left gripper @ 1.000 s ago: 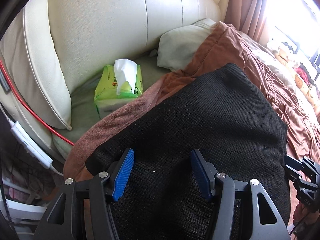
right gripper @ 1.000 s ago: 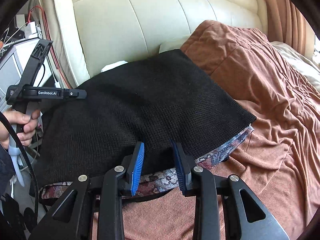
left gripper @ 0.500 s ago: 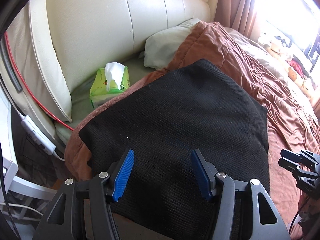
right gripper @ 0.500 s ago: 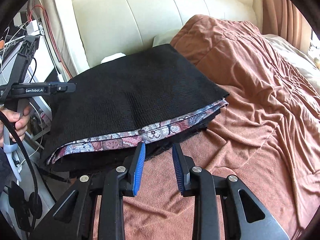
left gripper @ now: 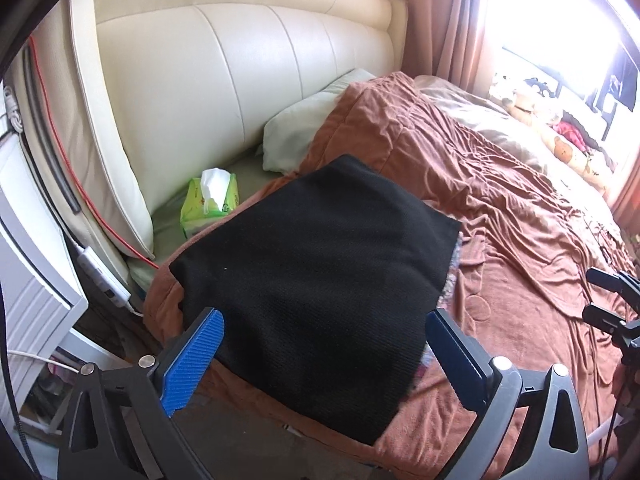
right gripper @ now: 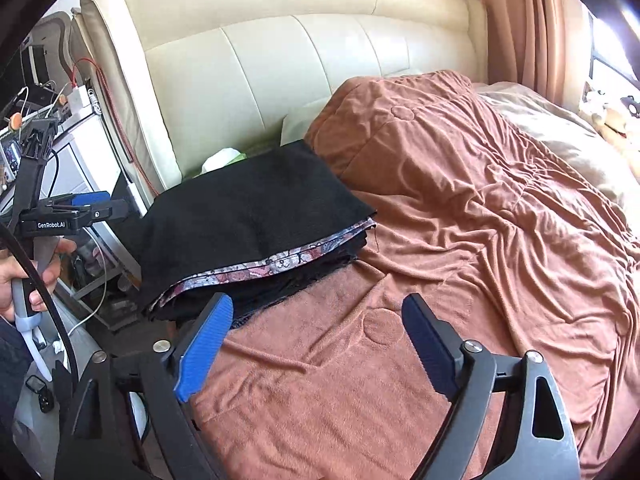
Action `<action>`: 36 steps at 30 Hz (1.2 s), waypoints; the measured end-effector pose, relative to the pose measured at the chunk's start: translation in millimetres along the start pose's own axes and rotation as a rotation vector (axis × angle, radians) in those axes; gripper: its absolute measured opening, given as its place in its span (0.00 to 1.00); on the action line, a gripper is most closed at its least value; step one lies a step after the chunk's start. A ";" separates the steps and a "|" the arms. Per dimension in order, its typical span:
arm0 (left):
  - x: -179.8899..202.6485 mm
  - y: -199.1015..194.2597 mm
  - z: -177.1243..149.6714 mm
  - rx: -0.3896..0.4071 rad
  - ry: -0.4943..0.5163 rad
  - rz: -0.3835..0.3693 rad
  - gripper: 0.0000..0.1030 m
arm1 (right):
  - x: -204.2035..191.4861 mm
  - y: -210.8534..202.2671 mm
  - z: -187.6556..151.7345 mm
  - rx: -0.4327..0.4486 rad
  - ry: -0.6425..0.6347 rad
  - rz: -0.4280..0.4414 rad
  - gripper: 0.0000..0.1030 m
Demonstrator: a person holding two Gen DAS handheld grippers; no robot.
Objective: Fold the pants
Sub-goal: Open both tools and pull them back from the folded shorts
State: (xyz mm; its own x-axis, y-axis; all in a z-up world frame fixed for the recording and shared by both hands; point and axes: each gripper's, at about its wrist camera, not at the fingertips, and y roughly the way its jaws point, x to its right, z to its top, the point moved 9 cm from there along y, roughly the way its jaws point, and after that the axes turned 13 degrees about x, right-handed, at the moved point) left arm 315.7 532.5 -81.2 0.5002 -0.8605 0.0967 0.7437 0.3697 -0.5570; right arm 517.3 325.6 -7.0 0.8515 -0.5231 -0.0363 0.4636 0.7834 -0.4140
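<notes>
Brown blanket (left gripper: 500,240) covers the bed below a cream headboard (left gripper: 240,80); folded black pants (left gripper: 312,272) lie near the left gripper (left gripper: 324,354), jaws opening, empty. From the right wrist, pants (right gripper: 248,216) sit left of the right gripper (right gripper: 316,340), jaws likewise opening on nothing.

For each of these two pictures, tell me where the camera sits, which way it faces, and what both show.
Left wrist: rides the left tool, looks down past its opening blue fingers at the folded black pants; the right tool shows at the right edge.
Right wrist: rides the right tool, opening over the brown blanket; the person's hand grips the left tool at left.
Shared: pants, blanket, cream headboard, tissue pack.
</notes>
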 end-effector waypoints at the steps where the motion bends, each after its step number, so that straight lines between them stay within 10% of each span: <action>1: 4.1 -8.4 2.0 0.004 0.004 -0.001 0.99 | 0.1 -10.8 1.8 0.011 -0.001 -0.005 0.96; 36: 155.1 -220.7 -17.2 0.181 0.101 -0.154 0.99 | -2.7 -298.2 -36.0 0.160 0.045 -0.111 1.00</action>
State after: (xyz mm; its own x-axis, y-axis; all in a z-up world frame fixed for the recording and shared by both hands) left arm 221.5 311.4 42.5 0.3348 -0.9388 0.0807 0.8794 0.2806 -0.3845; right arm 367.9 81.3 83.8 0.7825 -0.6213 -0.0409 0.5904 0.7613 -0.2679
